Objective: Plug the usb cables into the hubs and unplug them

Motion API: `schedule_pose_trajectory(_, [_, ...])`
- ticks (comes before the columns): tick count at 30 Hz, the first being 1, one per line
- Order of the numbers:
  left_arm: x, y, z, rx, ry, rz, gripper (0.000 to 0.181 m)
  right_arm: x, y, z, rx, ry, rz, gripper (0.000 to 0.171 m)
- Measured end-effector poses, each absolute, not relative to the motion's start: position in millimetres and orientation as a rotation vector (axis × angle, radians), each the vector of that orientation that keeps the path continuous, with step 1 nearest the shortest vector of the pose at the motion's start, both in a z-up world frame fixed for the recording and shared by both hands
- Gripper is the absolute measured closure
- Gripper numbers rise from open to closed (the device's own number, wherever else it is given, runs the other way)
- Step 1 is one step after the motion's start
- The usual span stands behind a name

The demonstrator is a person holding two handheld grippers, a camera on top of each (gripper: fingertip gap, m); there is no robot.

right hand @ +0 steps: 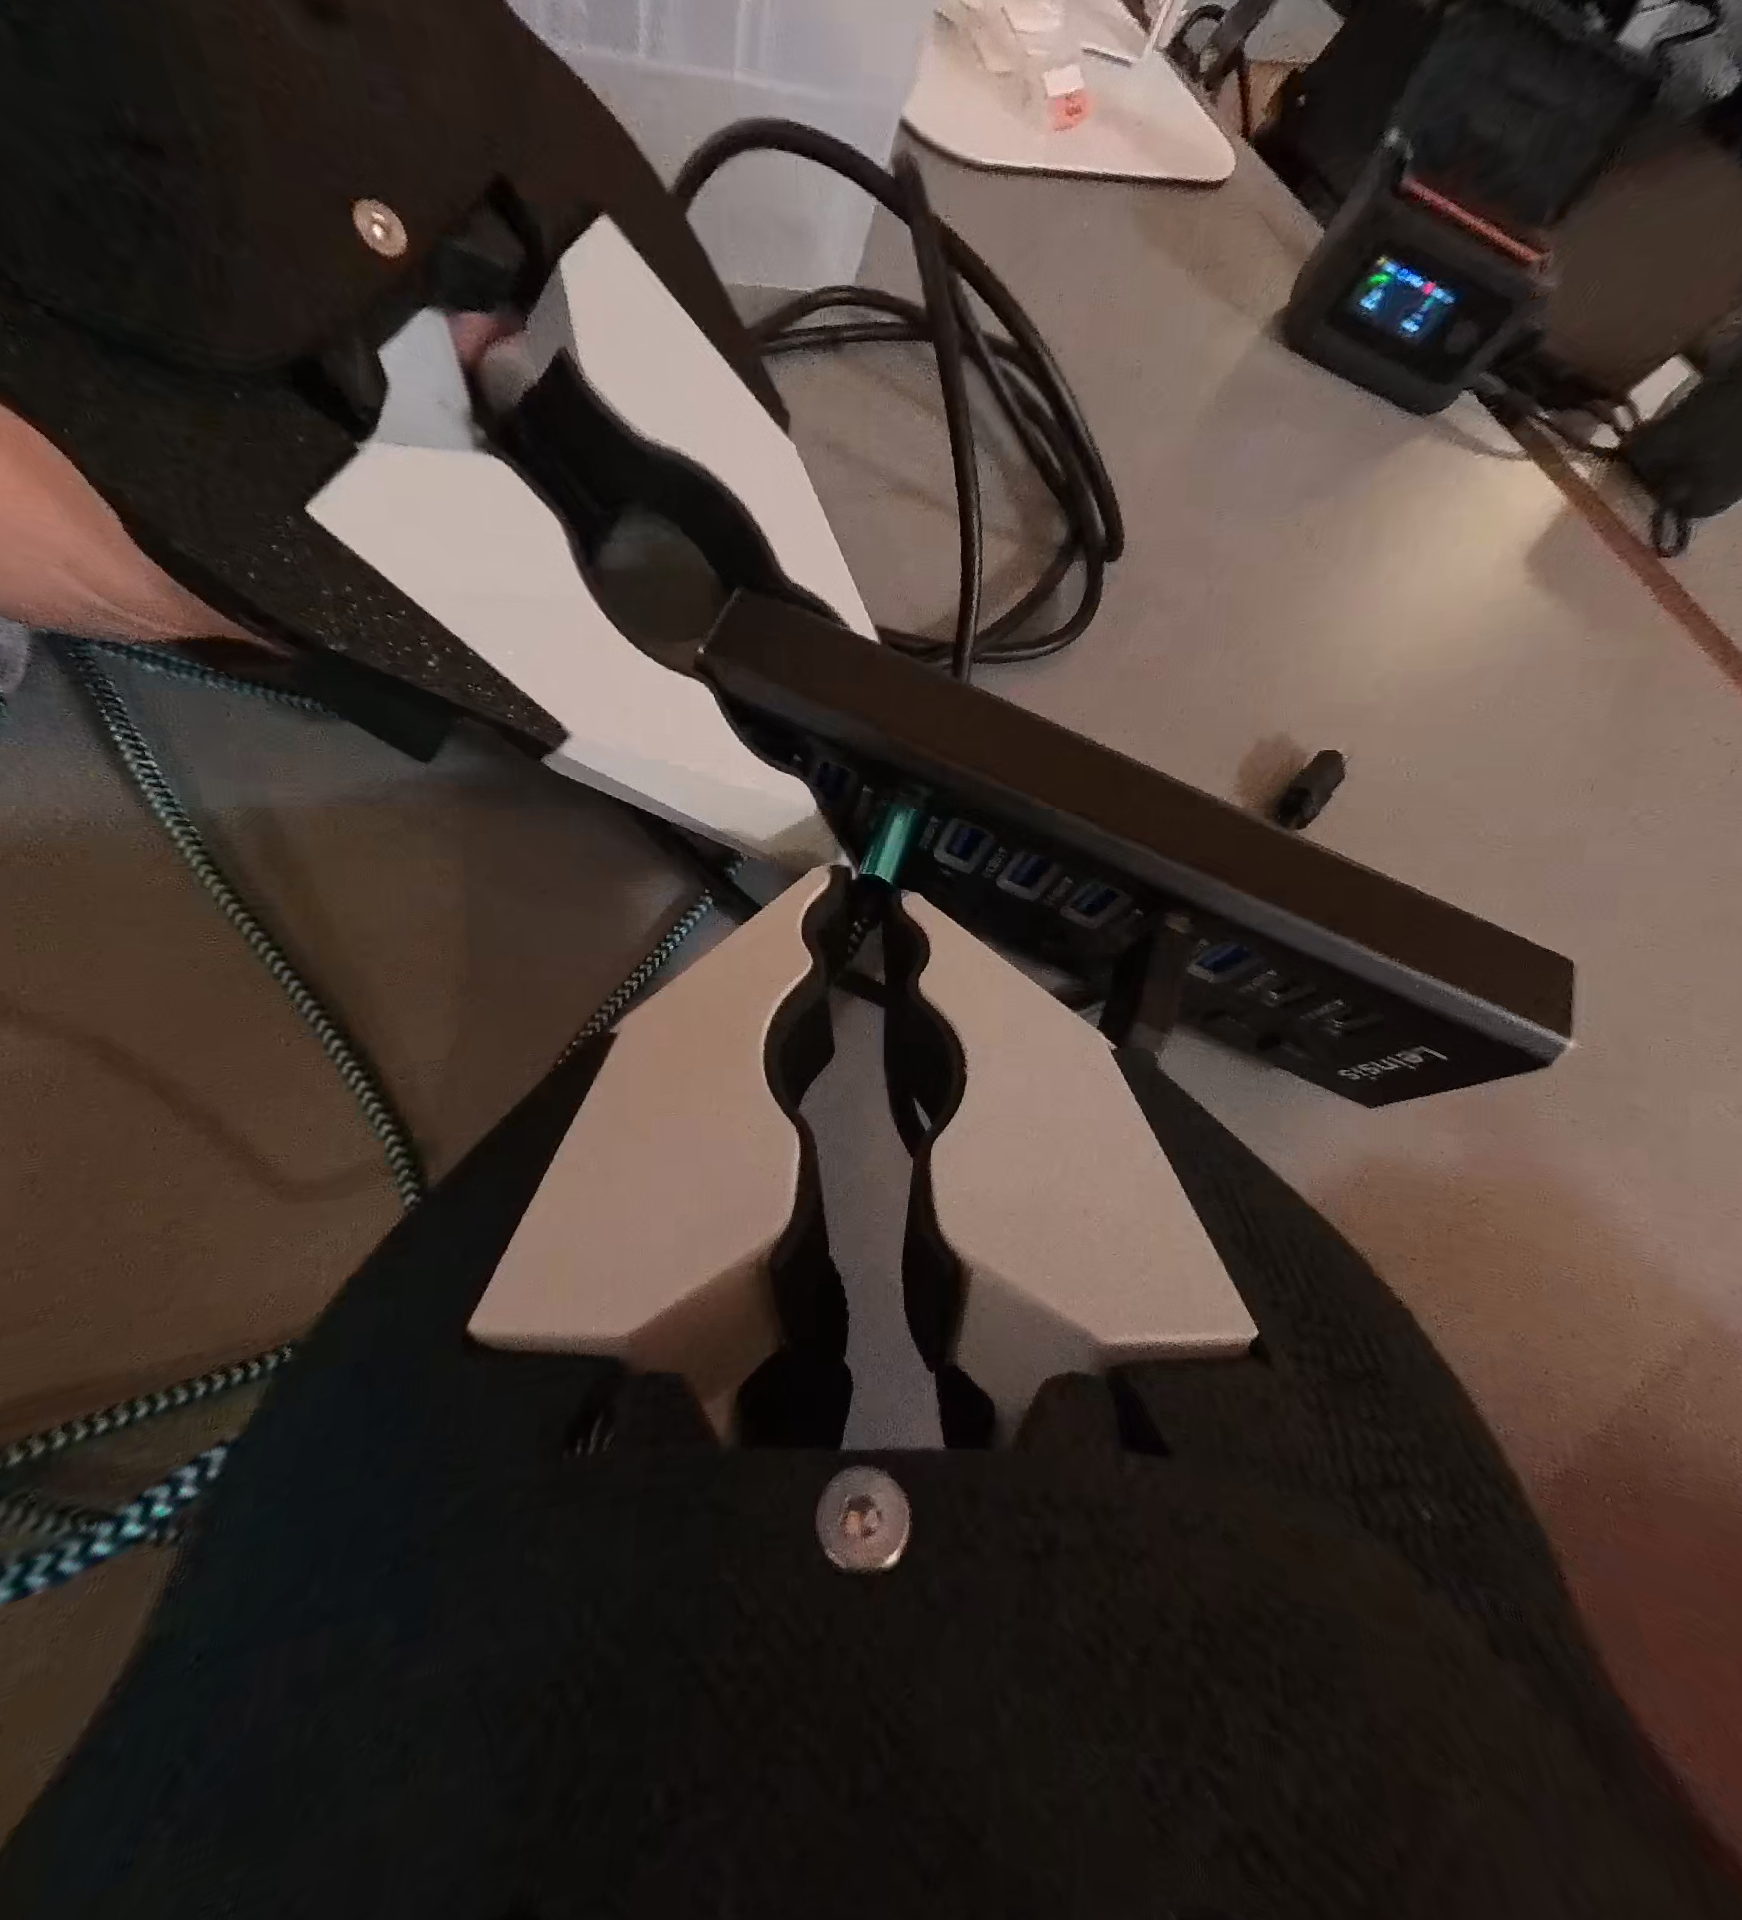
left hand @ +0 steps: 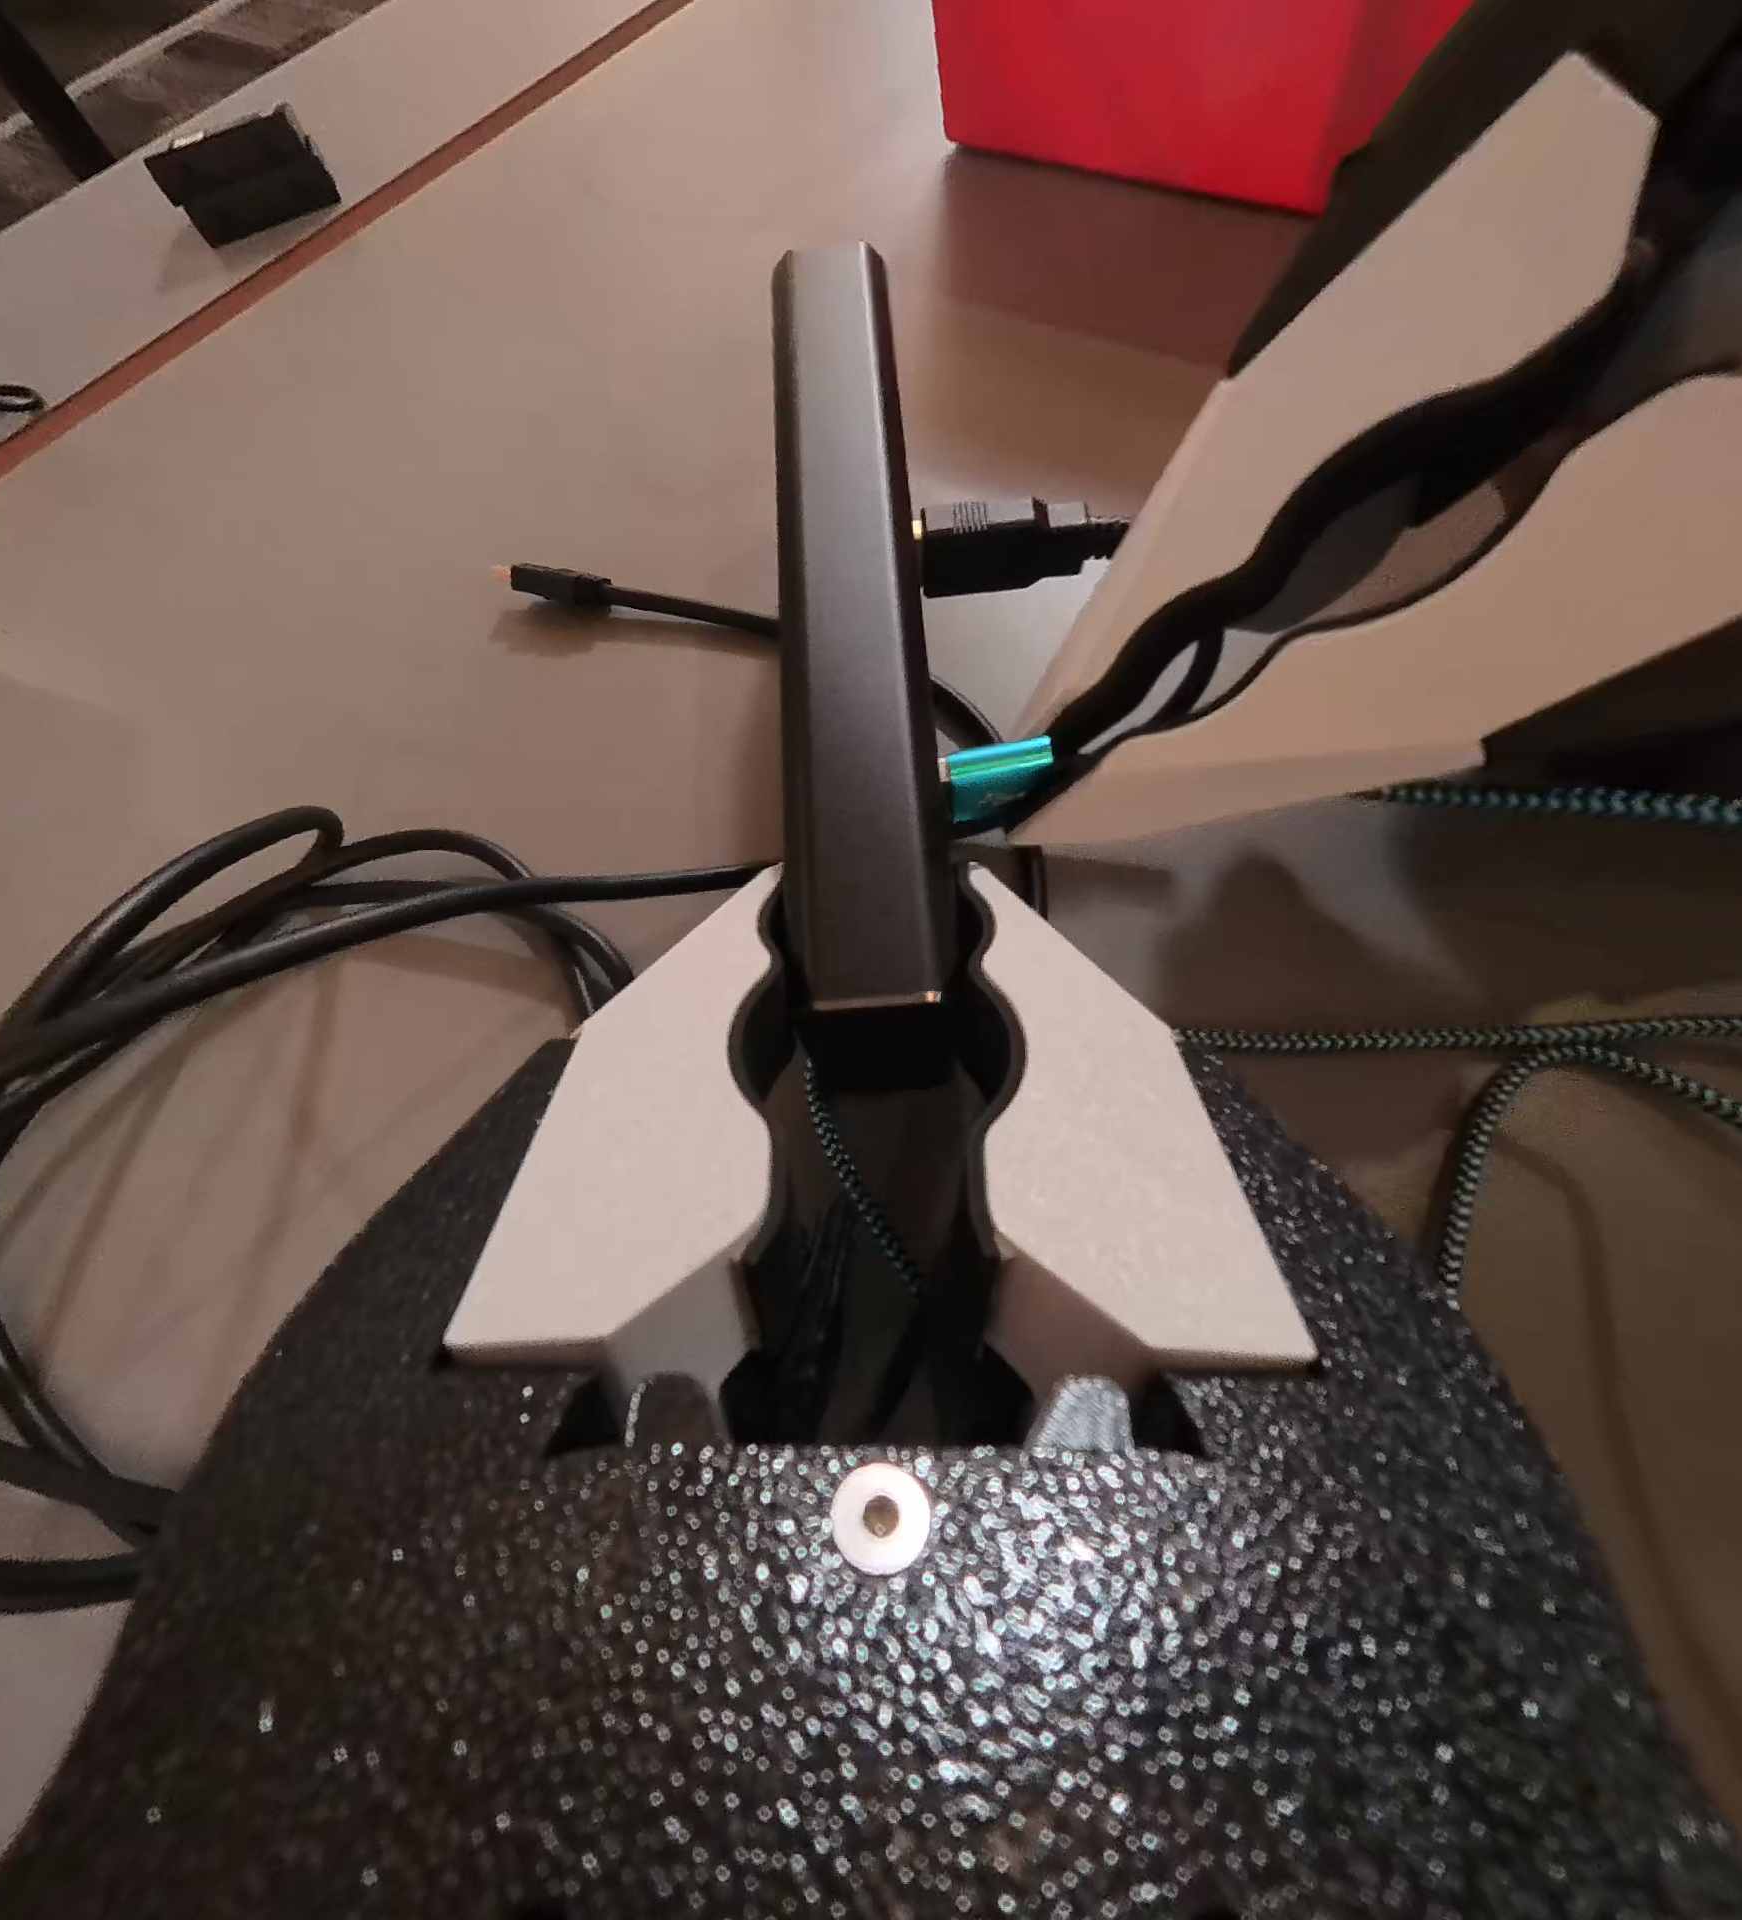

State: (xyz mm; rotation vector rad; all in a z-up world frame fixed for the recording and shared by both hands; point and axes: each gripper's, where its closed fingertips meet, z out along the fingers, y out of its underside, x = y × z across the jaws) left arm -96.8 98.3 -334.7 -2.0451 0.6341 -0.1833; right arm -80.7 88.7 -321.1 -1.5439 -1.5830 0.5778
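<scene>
Hub (left hand: 851, 644) — rigid, light bar, frame centre, clamped endwise by left gripper (left hand: 872, 935); right gripper (right hand: 872, 914) pinches teal plug (right hand: 890, 836) — grasp its stiff shell.

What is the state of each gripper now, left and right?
Left gripper: closed on the near end of the black USB hub.
Right gripper: closed on the cable just behind the teal plug, which sits in the hub.

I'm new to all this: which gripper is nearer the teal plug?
Right. The right gripper has its tips closed right behind the teal plug, on its cable; the left gripper clamps the black hub's end, beside it.
</scene>
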Motion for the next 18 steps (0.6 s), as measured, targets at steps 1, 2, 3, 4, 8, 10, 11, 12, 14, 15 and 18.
schedule_pose_trajectory(1, [-96.0,97.5,-334.5,-2.043,0.636,-0.189,0.154,-80.3,87.9,-320.6,-1.547,-1.59,0.601,0.168])
schedule_pose_trajectory(2, [-96.0,96.4,-334.4,-2.045,0.632,-0.197,0.154,-80.4,87.1,-320.5,-1.546,-1.596,0.606,0.168])
schedule_pose_trajectory(3, [-96.2,96.3,-334.3,-2.045,0.631,-0.197,0.154,-80.5,87.1,-320.5,-1.545,-1.596,0.593,0.168])
schedule_pose_trajectory(4, [-96.5,96.6,-334.9,-2.052,0.628,-0.201,0.155,-81.0,87.5,-321.4,-1.538,-1.599,0.556,0.168])
schedule_pose_trajectory(8, [-100.8,96.3,-335.4,-2.07,0.602,-0.241,0.154,-85.5,85.7,-322.1,-1.456,-1.631,0.332,0.167])
schedule_pose_trajectory(10, [-102.0,94.7,-335.3,-2.066,0.609,-0.243,0.155,-86.5,84.8,-321.4,-1.473,-1.639,0.412,0.168])
schedule_pose_trajectory(11, [-100.9,94.5,-334.7,-2.058,0.618,-0.238,0.155,-85.3,84.7,-320.4,-1.502,-1.632,0.495,0.168])
schedule_pose_trajectory(12, [-99.6,94.2,-334.6,-2.05,0.631,-0.226,0.154,-83.8,84.2,-320.1,-1.519,-1.629,0.551,0.168])
schedule_pose_trajectory(14, [-99.1,93.8,-335.5,-2.052,0.642,-0.216,0.154,-82.7,83.4,-321.6,-1.511,-1.648,0.553,0.168])
schedule_pose_trajectory(15, [-98.7,93.5,-335.4,-2.052,0.644,-0.222,0.154,-82.2,82.8,-321.6,-1.513,-1.653,0.551,0.168])
schedule_pose_trajectory(18, [-95.6,91.7,-335.4,-2.043,0.67,-0.234,0.154,-78.9,79.6,-322.1,-1.49,-1.674,0.496,0.167])
